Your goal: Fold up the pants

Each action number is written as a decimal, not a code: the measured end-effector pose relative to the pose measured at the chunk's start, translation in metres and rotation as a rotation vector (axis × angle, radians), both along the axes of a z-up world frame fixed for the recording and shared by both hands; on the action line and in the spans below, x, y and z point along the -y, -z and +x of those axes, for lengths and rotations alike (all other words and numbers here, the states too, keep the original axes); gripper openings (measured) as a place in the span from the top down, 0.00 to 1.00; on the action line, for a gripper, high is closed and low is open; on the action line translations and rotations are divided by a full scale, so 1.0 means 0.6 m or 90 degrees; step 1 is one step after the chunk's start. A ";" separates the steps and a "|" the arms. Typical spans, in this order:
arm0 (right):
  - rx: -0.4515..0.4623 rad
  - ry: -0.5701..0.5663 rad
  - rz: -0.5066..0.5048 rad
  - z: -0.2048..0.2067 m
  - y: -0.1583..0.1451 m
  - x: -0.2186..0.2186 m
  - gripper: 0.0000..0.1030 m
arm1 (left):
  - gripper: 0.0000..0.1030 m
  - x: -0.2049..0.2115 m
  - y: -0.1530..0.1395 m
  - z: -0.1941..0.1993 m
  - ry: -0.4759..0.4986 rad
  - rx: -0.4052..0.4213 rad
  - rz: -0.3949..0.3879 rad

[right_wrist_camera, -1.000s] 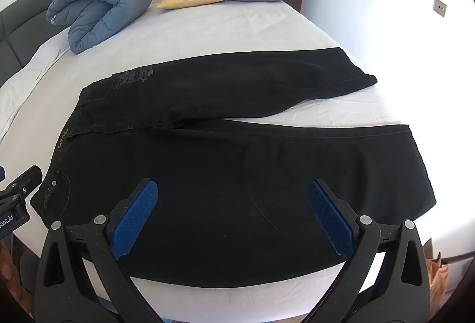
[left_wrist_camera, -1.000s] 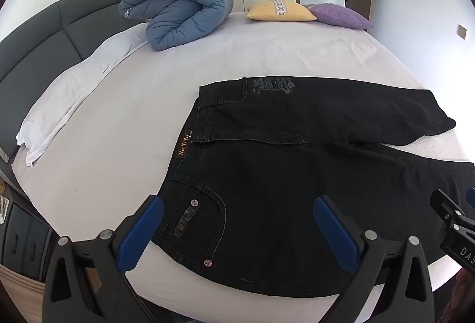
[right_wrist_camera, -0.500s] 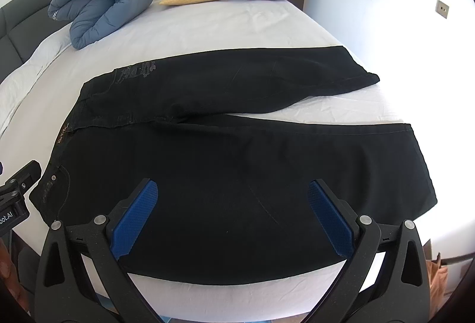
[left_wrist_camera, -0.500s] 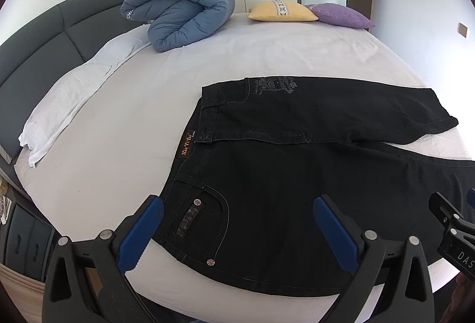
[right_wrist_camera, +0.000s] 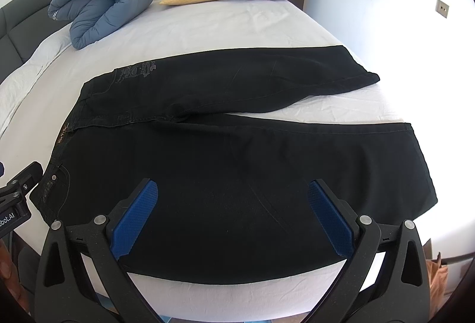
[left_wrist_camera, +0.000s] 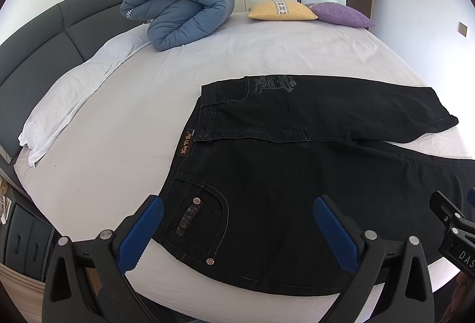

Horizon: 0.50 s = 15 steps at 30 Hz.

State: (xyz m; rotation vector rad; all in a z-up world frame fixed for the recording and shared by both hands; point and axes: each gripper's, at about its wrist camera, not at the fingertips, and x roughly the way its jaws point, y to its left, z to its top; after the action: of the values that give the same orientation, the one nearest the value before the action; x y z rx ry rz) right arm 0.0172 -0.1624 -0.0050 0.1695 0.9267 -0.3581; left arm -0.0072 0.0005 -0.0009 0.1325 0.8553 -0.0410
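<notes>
Two grippers hang spread wide over the near edge of the bed, holding nothing. Your left gripper (left_wrist_camera: 237, 229) sits above the waistband corner with its rivets and pocket; your right gripper (right_wrist_camera: 233, 214) is above the middle of the near leg. The black pants (right_wrist_camera: 237, 162) lie flat on the white bed sheet (right_wrist_camera: 225, 26), untouched by either tool.

As the first fold looks not yet begun, you probably want to bring the near leg over the far one. Pinch the near outer seam at the hip with your left and lower down the leg with your right, catch both cloth layers, then lift and carry together so the denim does not drag or twist.

Mind the long axis: it runs across your view, waistband to your left, hems to your right. The far leg angles away slightly, leaving a wedge of sheet between the hems.
</notes>
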 end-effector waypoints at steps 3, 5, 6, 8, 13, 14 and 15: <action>0.000 0.000 -0.001 0.000 0.000 0.000 0.00 | 0.00 0.001 0.001 0.001 0.000 -0.001 0.001; 0.000 0.000 0.000 -0.001 0.000 0.000 0.00 | 0.00 0.000 0.003 0.002 0.000 -0.002 0.001; 0.000 0.000 0.000 0.000 0.000 0.000 0.00 | 0.00 0.000 0.003 0.002 0.000 -0.002 0.001; 0.000 0.000 0.000 -0.001 0.000 -0.001 0.00 | 0.00 0.001 0.004 0.001 0.000 -0.001 0.001; 0.000 0.000 0.000 0.000 0.001 -0.002 0.00 | 0.00 0.000 0.004 0.000 0.000 -0.002 0.002; 0.000 0.000 0.000 0.000 0.000 -0.002 0.00 | 0.00 0.000 0.004 0.000 0.001 -0.002 0.001; 0.000 0.000 0.000 0.000 0.000 -0.003 0.00 | 0.00 0.000 0.004 0.000 0.000 -0.002 0.001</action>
State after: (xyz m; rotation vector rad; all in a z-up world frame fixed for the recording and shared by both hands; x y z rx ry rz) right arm 0.0173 -0.1607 -0.0052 0.1693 0.9271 -0.3590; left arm -0.0070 0.0004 -0.0034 0.1347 0.8581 -0.0408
